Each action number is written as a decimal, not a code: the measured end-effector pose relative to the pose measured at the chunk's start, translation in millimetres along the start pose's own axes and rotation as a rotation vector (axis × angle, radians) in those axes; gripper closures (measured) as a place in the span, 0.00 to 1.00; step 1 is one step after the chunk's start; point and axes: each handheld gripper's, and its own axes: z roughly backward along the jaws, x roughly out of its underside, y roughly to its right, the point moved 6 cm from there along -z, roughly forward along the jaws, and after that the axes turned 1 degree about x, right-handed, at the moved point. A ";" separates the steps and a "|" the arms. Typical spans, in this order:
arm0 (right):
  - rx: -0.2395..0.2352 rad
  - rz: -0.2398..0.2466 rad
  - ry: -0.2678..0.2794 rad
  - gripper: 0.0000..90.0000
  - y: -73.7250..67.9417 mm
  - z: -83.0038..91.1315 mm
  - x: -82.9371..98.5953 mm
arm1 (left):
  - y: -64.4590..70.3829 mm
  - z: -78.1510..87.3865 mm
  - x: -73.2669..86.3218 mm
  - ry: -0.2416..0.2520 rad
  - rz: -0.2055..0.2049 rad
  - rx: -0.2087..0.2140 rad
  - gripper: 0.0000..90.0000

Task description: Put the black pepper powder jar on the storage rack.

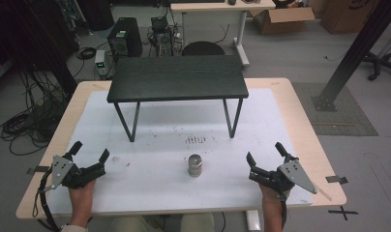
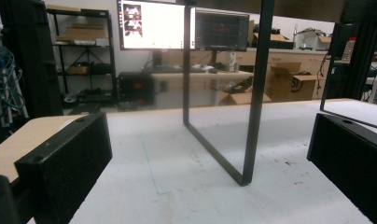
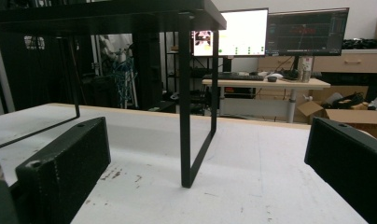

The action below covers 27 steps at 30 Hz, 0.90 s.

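Metal weight [image 1: 195, 165] between left gripper [image 1: 91, 155] and right gripper [image 1: 266, 153] (both agape), touching neither

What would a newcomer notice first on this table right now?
Probably the black shelf standing on thin legs across the far half of the white mat. Next, the small metal cylinder upright and alone near the front, with the open left gripper and right gripper resting on either side, touching nothing.

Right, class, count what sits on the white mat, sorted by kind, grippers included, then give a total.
Metal weight: 1
Black stand: 1
Grippers: 2, the left gripper and the right gripper, both open
Total: 4
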 end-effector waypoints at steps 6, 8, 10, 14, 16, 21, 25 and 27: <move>-0.017 0.003 0.001 0.00 -5.5 -0.5 -3.3 | -0.2 0.1 0.0 0.001 0.002 0.000 0.00; -0.023 0.005 0.001 0.00 -7.7 -0.8 -4.5 | -0.2 0.0 0.0 0.000 0.003 0.000 0.00; -0.033 0.007 0.002 0.00 -10.6 -1.3 -5.8 | -0.2 0.1 0.0 0.001 0.002 0.001 0.00; -0.051 0.009 -0.001 0.00 -17.3 -2.8 -6.7 | -0.3 0.2 0.0 0.001 0.003 0.001 0.00; -0.056 0.010 -0.001 0.00 -18.9 -3.0 -6.8 | -0.3 0.1 0.0 0.001 0.004 0.001 0.00; -0.080 0.010 -0.005 0.00 -26.6 -3.7 -6.6 | -0.3 0.2 0.0 0.000 0.003 0.003 0.00; -0.102 0.007 -0.009 0.00 -31.3 -3.9 -7.5 | -0.3 0.2 0.0 0.001 0.004 0.003 0.00; -0.125 0.011 -0.013 0.00 -37.4 -4.3 -8.3 | -0.3 0.3 0.0 0.002 0.005 0.004 0.00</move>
